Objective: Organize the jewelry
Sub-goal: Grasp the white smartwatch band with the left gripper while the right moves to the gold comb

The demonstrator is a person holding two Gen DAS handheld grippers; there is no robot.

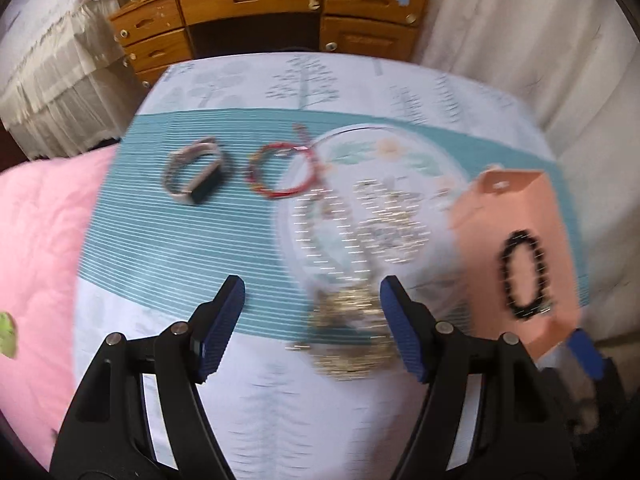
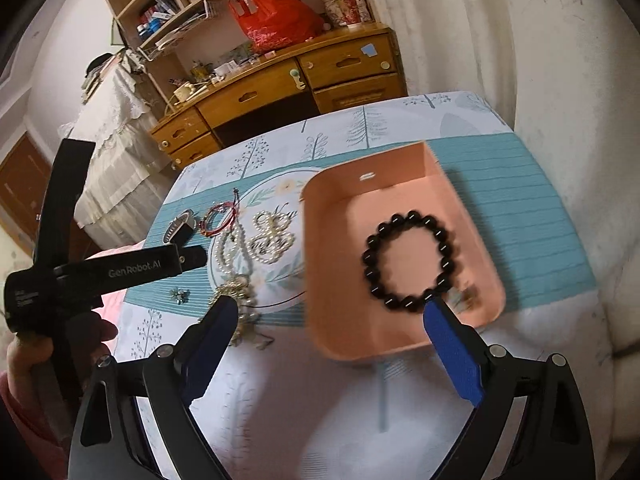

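Note:
A pink tray (image 2: pixel 344 320) lies on the tablecloth with a black bead bracelet (image 2: pixel 408 260) in it; both also show in the left wrist view, the tray (image 1: pixel 480 232) and the bracelet (image 1: pixel 524 276). My right gripper (image 2: pixel 332 336) is open and empty over the tray's near edge. My left gripper (image 1: pixel 312 312) is open and empty above a gold chain heap (image 1: pixel 352 332). Pearl strands (image 2: pixel 272 236), a red cord bracelet (image 1: pixel 280 172) and a watch (image 1: pixel 196 176) lie on the cloth to the left. The left wrist view is blurred.
A small flower brooch (image 2: pixel 179 294) lies near the gold chain (image 2: pixel 236 292). A pink quilt (image 1: pixel 36 248) lies at the left. A wooden desk (image 2: pixel 280 88) stands beyond the table's far edge, with curtains (image 2: pixel 520 40) at the right.

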